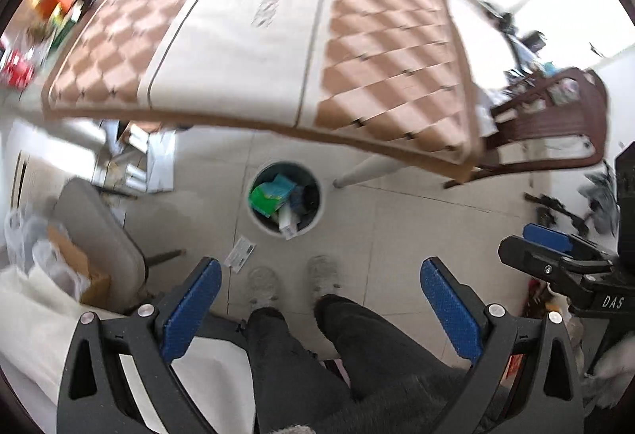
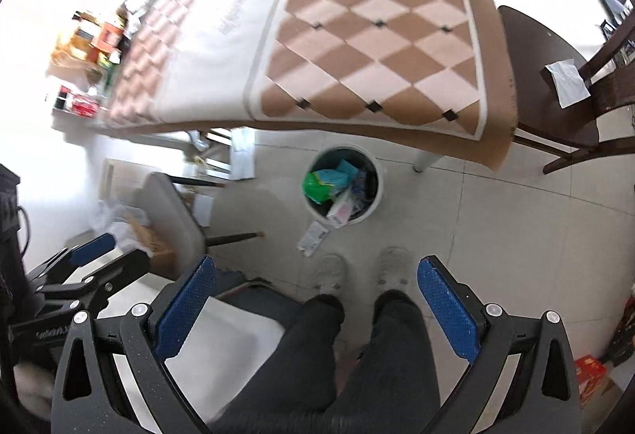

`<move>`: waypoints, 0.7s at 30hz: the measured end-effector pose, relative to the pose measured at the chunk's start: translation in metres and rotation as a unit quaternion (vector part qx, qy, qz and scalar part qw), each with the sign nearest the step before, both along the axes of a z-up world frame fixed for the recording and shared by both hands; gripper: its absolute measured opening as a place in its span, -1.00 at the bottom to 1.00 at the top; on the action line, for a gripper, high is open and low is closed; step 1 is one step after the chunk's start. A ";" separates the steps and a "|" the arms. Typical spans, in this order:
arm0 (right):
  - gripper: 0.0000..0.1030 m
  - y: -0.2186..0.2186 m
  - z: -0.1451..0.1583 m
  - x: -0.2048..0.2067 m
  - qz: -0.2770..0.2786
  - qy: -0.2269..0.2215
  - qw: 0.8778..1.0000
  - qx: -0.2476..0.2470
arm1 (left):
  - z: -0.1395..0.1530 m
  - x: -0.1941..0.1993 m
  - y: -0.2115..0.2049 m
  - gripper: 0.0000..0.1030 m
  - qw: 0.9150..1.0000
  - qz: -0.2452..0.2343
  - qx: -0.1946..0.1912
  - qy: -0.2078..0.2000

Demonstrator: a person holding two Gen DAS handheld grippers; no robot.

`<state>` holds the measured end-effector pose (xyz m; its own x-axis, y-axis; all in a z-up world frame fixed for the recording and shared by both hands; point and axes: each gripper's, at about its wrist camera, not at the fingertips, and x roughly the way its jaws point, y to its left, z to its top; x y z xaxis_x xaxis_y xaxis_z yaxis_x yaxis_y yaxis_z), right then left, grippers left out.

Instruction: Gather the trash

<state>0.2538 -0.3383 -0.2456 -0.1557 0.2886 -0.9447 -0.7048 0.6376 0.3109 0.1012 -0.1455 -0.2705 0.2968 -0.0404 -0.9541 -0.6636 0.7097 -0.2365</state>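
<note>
On the tiled floor, just beyond the person's pale shoes (image 2: 359,269), a round white waste bin (image 2: 376,195) is seen beside a leg of the worktop (image 2: 377,37), which is covered by a brown-and-cream chequered cloth. The bin is already filled with a green packet (image 2: 317,184) and other wrappers, so most of the trash is judged to be collected. One flat printed wrapper (image 2: 312,237) is left on the floor, touching or nearly touching the bin's near side; it is probably a piece that missed. A white paper (image 2: 565,80) is also seen on the seat of the dark wooden chair (image 2: 528,49). The left tongs (image 1: 319,299) and the right tongs (image 2: 315,295) are both held wide apart and empty, high above the person's knees and aimed downwards, which suits a search for leftovers. The floor wrapper is judged the nearest next target; being flat, it may be awkward to pinch.
</note>
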 end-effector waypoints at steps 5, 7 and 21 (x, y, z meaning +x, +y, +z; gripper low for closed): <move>1.00 -0.018 0.060 -0.023 -0.032 0.006 0.999 0.023 | 0.044 -0.014 0.001 0.99 0.998 -0.054 -0.015 -0.037; 1.00 -0.024 0.078 -0.037 -0.046 0.008 0.998 0.032 | 0.059 -0.022 0.004 0.99 0.996 -0.073 -0.025 -0.049; 1.00 -0.040 0.129 -0.116 -0.087 0.043 0.992 0.079 | 0.120 -0.057 -0.001 0.99 0.987 -0.131 -0.043 -0.087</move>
<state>0.1377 -0.3783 -0.1166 -0.1696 0.4620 -0.8705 -0.5551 0.6850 0.4718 0.0447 -0.1461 -0.1501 0.4245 -0.2173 -0.8790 -0.4032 0.8238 -0.3984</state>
